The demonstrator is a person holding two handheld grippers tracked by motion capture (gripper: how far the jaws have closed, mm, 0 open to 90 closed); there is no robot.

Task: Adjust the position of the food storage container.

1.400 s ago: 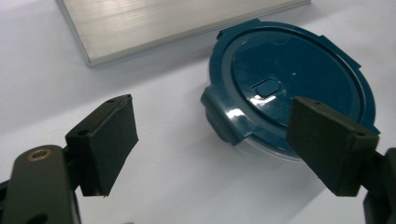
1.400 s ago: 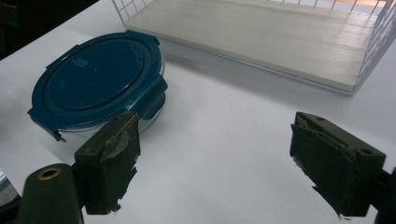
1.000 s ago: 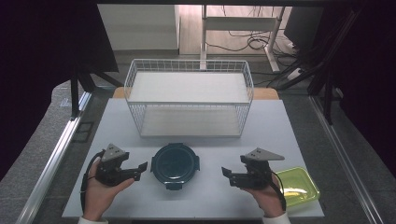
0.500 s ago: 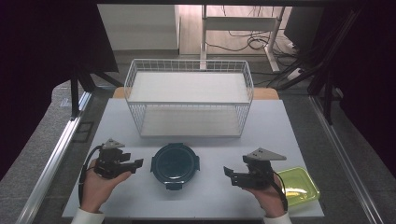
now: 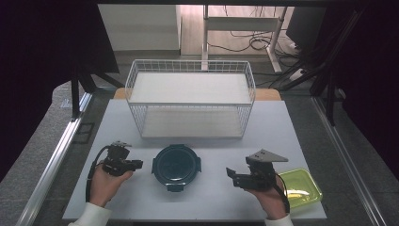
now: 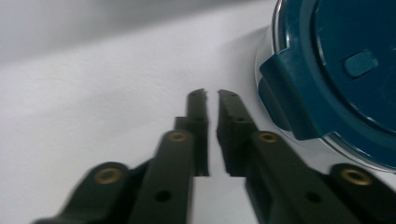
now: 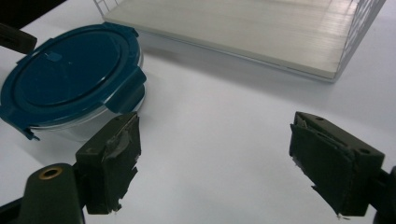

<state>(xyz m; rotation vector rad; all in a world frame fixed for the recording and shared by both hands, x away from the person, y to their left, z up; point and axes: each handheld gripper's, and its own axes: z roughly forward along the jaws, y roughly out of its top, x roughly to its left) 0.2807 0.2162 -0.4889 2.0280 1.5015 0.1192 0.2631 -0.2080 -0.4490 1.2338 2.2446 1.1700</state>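
Observation:
A round clear container with a dark blue clip-on lid [image 5: 176, 165] sits at the front middle of the white table [image 5: 282, 127]. My left gripper [image 5: 139, 164] lies just left of it, pointing at its rim. In the left gripper view its jaws [image 6: 212, 93] stand almost together with a thin gap and nothing between them, and the container's lid clip [image 6: 299, 88] is close on the right. My right gripper [image 5: 229, 175] is to the right of the container, apart from it. Its jaws [image 7: 219, 163] are wide open and empty, with the container [image 7: 70, 79] ahead to the left.
A white wire basket [image 5: 190, 99] with a pale shelf board stands behind the container; its front corner [image 7: 243, 32] is in the right gripper view. A yellow-green tray [image 5: 301, 190] lies at the front right, by the right hand. Bare table separates basket and container.
My left gripper has moved a little forward and closer to the container, and the hand has turned. The right gripper has barely moved. The container stays in place.

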